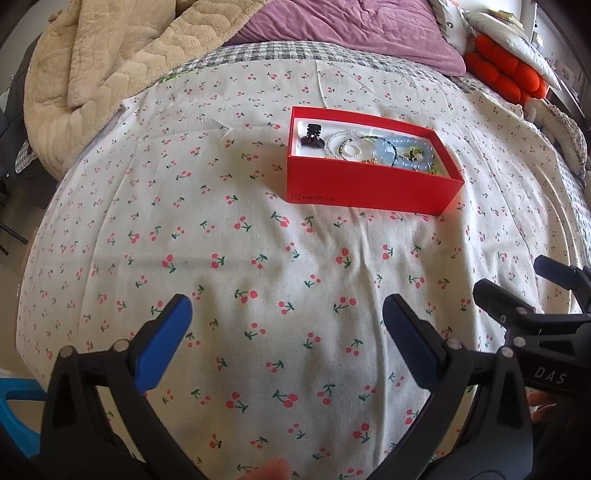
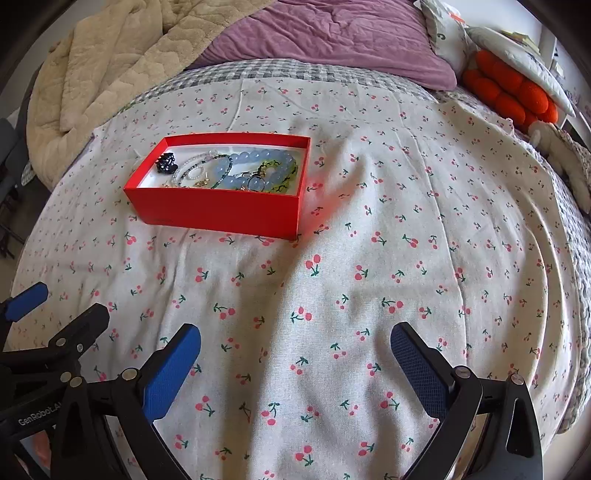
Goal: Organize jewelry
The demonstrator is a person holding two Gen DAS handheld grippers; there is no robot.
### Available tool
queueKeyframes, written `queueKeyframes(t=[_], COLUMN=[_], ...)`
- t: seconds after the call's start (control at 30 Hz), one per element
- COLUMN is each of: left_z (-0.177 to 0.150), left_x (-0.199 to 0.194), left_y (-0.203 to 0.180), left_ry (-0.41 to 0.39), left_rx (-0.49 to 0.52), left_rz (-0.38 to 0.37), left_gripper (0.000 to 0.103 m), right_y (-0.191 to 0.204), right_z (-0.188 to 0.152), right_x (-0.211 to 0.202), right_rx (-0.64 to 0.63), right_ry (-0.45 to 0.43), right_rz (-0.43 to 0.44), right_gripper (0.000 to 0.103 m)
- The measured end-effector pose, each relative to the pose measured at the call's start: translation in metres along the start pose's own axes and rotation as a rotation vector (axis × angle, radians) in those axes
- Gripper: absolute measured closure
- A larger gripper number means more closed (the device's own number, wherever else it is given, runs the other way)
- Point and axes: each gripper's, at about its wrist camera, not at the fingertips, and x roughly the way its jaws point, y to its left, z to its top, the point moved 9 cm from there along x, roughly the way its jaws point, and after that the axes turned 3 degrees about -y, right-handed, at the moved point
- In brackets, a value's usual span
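Left hand-held gripper (image 1: pixel 287 321) is released: blue pads spread wide, nothing between them, hovering over the cherry-print sheet (image 1: pixel 258 258) near the front of the bed. Right hand-held gripper (image 2: pixel 295 349) same state, fingers wide apart, empty, also above bare sheet. Both sit side by side; each shows at the edge of the other's view.

Red box (image 1: pixel 369 184) lies on the sheet ahead of both, well apart from either gripper. From the left wrist view it's ahead and slightly right; from the right wrist view it's ahead and to the left. Open top, white inside, "ONEPLUS" printed on the near wall.

Contents, all inside the box:
- pale blue bead bracelet (image 2: pixel 240 166), big round beads, middle to right end
- yellow-green bracelet (image 2: pixel 280 173) at the right end, touching the blue beads
- small white bead bracelets (image 1: pixel 349 147) around the middle
- dark hair claw clip (image 2: pixel 166 164) at the left end, slightly apart from the rest
- a few thin gold-toned pieces near the front wall, too small to identify

Items overlap in a heap from middle to right.

Background: beige blanket (image 1: pixel 110 55) bunched far left, purple duvet (image 1: pixel 351 29) at the far end, orange cushion (image 2: pixel 509 92) far right under a white pillow.
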Motion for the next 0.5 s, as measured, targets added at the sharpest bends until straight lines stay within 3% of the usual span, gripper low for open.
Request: queueKeyframes(t=[0.5], left_z=[-0.0052], left_x=[-0.001], left_y=[0.0043], left_ry=[0.012], left_rx=[-0.006], left_rz=[0.02], left_gripper=[0.001], right_y=[0.0027], right_z=[-0.0023], right_x=[-0.0002], right_rx=[-0.014], right_ry=[0.001], right_rz=[-0.013], right_gripper=[0.0])
